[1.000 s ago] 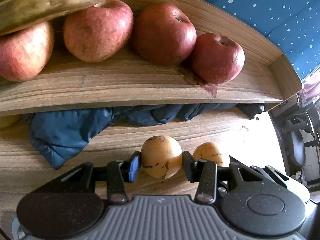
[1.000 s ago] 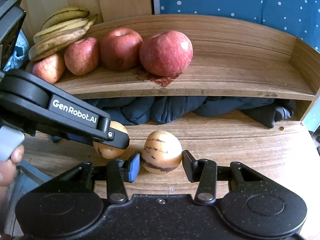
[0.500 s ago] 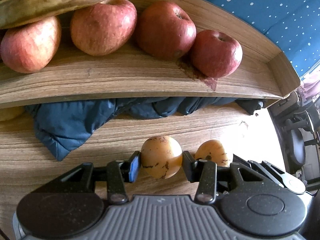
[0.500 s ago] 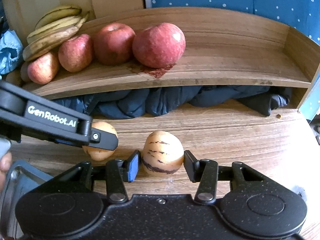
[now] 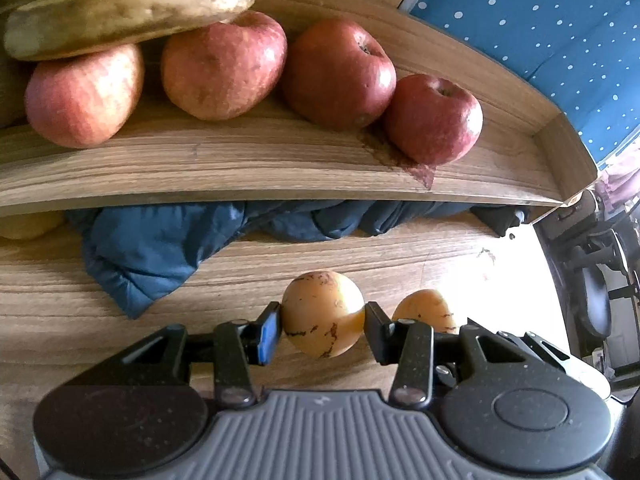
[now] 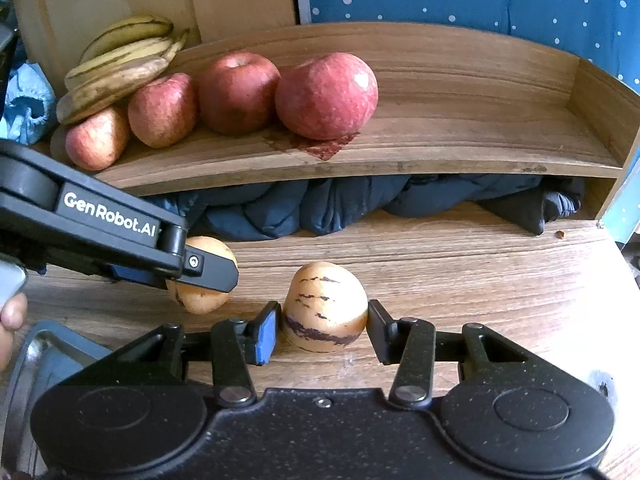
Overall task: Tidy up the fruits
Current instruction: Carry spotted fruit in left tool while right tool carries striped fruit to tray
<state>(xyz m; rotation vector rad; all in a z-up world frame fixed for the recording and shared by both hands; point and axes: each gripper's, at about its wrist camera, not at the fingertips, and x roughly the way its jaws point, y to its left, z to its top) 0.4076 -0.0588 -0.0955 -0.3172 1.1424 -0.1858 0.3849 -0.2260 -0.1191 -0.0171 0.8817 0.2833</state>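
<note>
Two round yellow purple-streaked fruits, one [image 5: 322, 314] pinched in the left gripper [image 5: 320, 328], one [image 6: 325, 307] in the right gripper [image 6: 322, 328], above the wooden table [image 6: 460, 280]; lift level toward the wooden shelf [image 6: 460, 136] beside the red apples [image 6: 326, 94], squeezing gently

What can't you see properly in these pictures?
- Left wrist view: pale yellow fruit at the left edge, half hidden by the wooden shelf.
- Right wrist view: round yellow-orange streaked fruit, partly covered by the left gripper.
- Both views: crumpled dark blue cloth disappears under the shelf.
</note>
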